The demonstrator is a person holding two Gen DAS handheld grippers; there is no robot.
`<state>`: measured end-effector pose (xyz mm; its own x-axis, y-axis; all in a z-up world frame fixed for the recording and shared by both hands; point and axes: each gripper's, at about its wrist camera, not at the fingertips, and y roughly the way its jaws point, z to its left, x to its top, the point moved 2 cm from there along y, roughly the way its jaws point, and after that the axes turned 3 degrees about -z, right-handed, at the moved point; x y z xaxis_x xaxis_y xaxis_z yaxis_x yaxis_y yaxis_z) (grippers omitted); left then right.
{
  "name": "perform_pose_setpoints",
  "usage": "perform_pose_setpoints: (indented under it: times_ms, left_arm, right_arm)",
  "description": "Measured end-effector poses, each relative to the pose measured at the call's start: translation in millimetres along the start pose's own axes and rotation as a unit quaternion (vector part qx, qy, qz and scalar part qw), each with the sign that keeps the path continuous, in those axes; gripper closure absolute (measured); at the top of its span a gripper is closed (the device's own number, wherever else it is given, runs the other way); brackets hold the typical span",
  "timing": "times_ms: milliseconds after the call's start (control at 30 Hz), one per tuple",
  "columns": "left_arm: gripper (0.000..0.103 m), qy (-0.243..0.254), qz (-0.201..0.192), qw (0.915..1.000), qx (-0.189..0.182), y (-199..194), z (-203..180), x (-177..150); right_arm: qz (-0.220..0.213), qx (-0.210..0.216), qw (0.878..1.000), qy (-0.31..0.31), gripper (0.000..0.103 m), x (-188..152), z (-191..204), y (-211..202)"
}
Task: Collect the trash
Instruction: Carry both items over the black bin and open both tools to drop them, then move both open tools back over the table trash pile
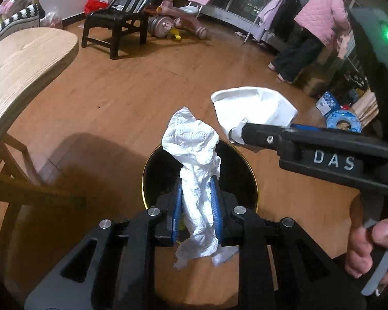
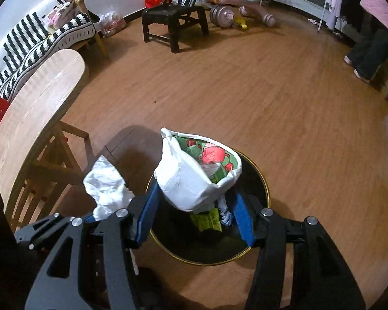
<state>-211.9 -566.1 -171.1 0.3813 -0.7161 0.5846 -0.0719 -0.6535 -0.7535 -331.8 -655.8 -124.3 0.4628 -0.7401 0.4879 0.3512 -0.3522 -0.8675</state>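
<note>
Nearest the lens, left gripper (image 1: 198,204), blue pads pinched on a crumpled white tissue (image 1: 196,170) hanging upright between them, one end above the fingertips, the other below. Directly beneath, black trash bin (image 1: 248,178) with gold rim, standing on the wooden floor (image 1: 132,95). Just beside, entering from the right side of the left view, right gripper (image 2: 194,206), jaws half spread and clamped on a crushed paper cup (image 2: 194,178), white outside, green-and-red print inside, mouth tilted upward. In the right view, cup poised over the bin mouth; inside the bin, a yellow-green wrapper (image 2: 207,221) and a scrap of pale paper already lying. At the lower right edge of the left view, a hand (image 1: 367,248) on the trigger.

Step in hand, as judged: delivery of both pieces over the bin, release not yet made. Next move: spreading of each pair of jaws while centred over the opening, the cup perhaps lower first, being wide against the rim.

Farther off, light wooden table (image 1: 20,67) at left; beyond, a black chair (image 1: 116,23), a pink tricycle (image 1: 176,15), and a person in a pink jacket (image 1: 320,23) by the windows.
</note>
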Motion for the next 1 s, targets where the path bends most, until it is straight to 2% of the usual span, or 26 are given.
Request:
perform_pose_setpoints:
  times_ms: [233,333,367,400,433,467,533,633,733,833,1000]
  left_arm:
    - [0.083,-0.004,0.003,1.0000,-0.007,2.2,2.4,2.2]
    - [0.081,-0.008,0.007,0.9999,-0.010,7.3,2.3,3.2]
    - [0.078,-0.005,0.011,0.9999,-0.010,9.3,1.3,3.0]
    - [0.061,-0.003,0.013,0.9999,-0.009,11.7,1.6,2.3]
    - [0.039,0.000,0.016,0.9999,-0.007,13.7,0.6,1.4]
    - [0.033,0.002,0.014,0.9999,-0.004,14.3,-0.2,0.8]
    - [0.031,0.008,0.009,0.9999,0.006,12.7,-1.2,-0.8]
    - [0.031,0.006,0.007,0.9999,0.007,4.7,2.8,1.3]
    - [0.025,-0.005,-0.010,0.9998,0.019,-22.3,17.5,4.6]
    - [0.022,-0.026,-0.034,0.9982,0.042,-65.3,41.4,8.1]
    - [0.017,-0.069,-0.086,0.9873,0.115,-162.0,102.0,9.1]
  right_arm:
    - [0.002,-0.006,1.000,0.009,0.048,2.7,-5.9,1.5]
    - [-0.002,-0.011,1.000,0.019,0.043,2.6,-6.7,-0.5]
    - [-0.004,-0.012,1.000,0.022,0.031,0.7,-6.5,-1.9]
    - [-0.007,-0.014,1.000,0.024,0.022,1.2,-6.6,-2.6]
    - [-0.010,-0.015,1.000,0.025,0.021,1.9,-6.1,-3.9]
    - [-0.013,-0.016,1.000,0.023,0.021,2.2,-4.8,-5.2]
    - [-0.016,-0.017,0.999,0.024,0.021,3.3,-3.0,-6.8]
    - [-0.022,0.004,0.999,0.023,0.021,7.2,6.6,-10.3]
    - [-0.038,0.008,0.999,0.000,0.021,10.8,26.9,-19.5]
    - [-0.063,0.026,0.997,-0.038,0.020,14.5,64.5,-36.3]
    - [-0.092,0.067,0.989,-0.095,0.020,22.5,137.2,-59.0]
